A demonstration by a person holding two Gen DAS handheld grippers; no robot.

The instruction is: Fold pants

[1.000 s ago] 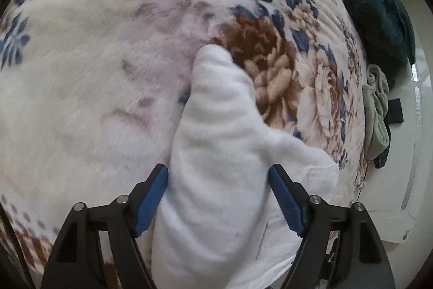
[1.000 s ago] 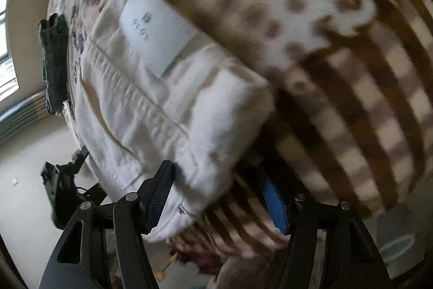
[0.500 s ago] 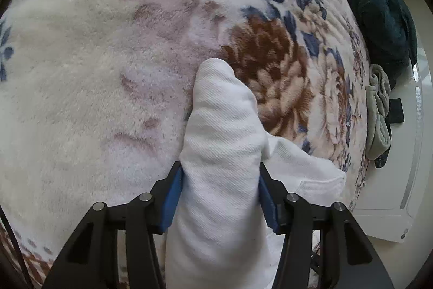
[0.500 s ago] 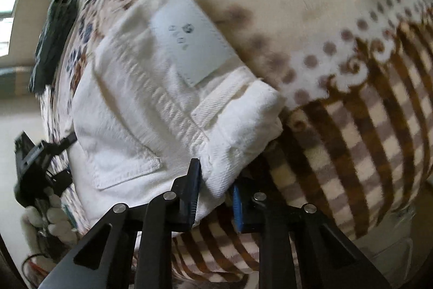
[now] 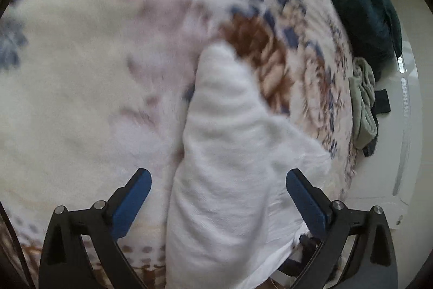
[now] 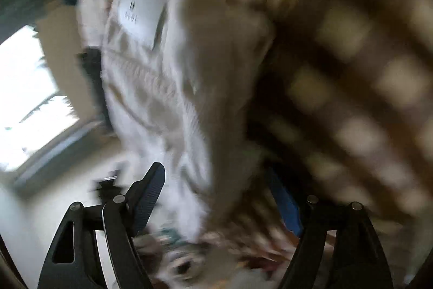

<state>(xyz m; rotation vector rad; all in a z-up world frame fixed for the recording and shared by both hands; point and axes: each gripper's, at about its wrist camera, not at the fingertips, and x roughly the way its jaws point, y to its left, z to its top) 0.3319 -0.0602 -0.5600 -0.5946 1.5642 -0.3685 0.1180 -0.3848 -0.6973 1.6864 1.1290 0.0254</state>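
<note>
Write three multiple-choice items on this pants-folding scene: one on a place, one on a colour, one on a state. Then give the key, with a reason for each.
1. Where do the white pants lie?
A. on a floral blanket
B. on a bare floor
C. in a basket

2. What colour are the pads on the left gripper?
A. red
B. blue
C. yellow

3. How does the left gripper stand?
A. clamped on the pants
B. open, with the folded pants between its fingers
C. shut on nothing

Key: 1 A, the flowered blanket shows all round the fabric. 2 B, both inner pads are blue. 3 B, its jaws have just been opening, and a gap shows between each pad and the fabric.
</note>
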